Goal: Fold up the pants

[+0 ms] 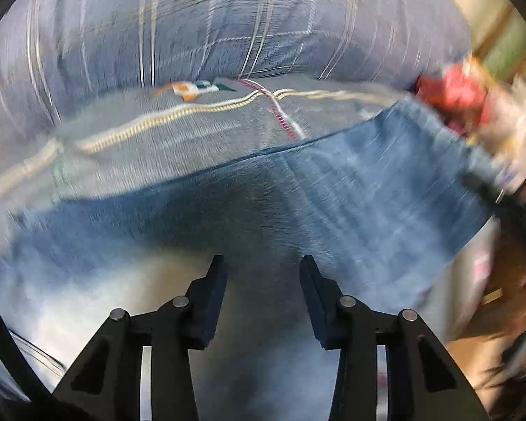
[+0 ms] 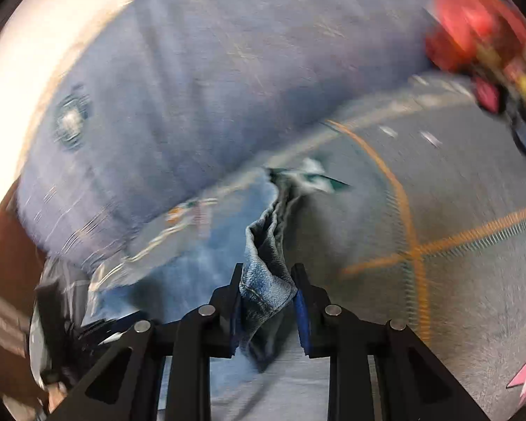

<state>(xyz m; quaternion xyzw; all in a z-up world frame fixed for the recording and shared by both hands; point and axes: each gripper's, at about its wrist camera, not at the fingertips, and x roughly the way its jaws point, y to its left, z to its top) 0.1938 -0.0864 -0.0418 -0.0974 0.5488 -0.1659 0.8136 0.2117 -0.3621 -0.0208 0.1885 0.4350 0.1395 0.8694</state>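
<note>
Mostly faded blue denim pants [image 2: 266, 280]

The blue pants [image 1: 333, 203] lie across a grey blanket [image 1: 193, 140] with yellow lines. The left gripper [image 1: 263, 266] is near, over the pants, its fingers apart. Far right is something red [image 1: 452, 94], too blurry to tell.
</note>
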